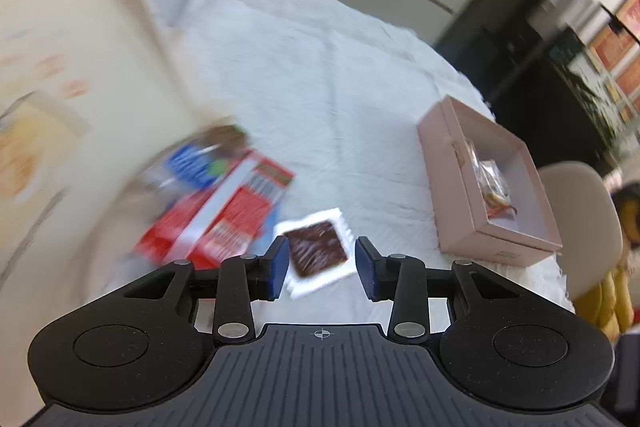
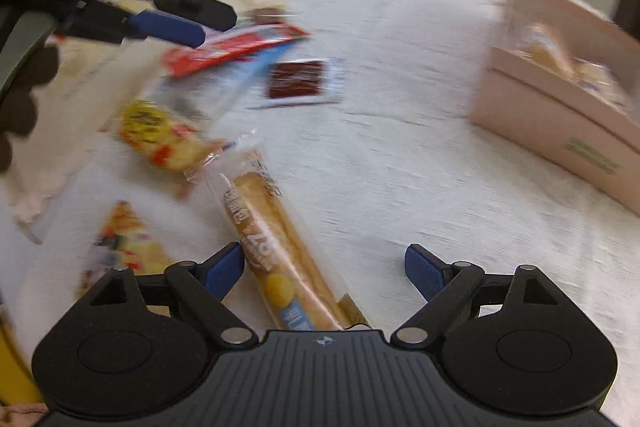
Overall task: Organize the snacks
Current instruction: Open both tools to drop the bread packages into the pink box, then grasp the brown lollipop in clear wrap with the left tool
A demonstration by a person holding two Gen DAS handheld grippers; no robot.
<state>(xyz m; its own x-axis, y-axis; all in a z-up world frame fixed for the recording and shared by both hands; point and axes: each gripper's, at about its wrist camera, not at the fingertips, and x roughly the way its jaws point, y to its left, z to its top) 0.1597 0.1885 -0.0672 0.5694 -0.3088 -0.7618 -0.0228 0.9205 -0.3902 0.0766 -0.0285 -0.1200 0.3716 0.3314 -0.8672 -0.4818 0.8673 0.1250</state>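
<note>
My right claw [image 2: 324, 273] hangs spread wide over the counter [image 2: 400, 167]. The long bread snack [image 2: 280, 247] lies just below it, nearer the left pad, its long axis running away from me. My left claw [image 1: 322, 269], spread and holding nothing, hovers above the brownie packet [image 1: 318, 247]; the pink box [image 1: 492, 187] sits well right.

Both grippers point steeply downward with nothing held, the left gripper [image 1: 321, 269] part-open, the right gripper [image 2: 324, 273] spread wide.
</note>
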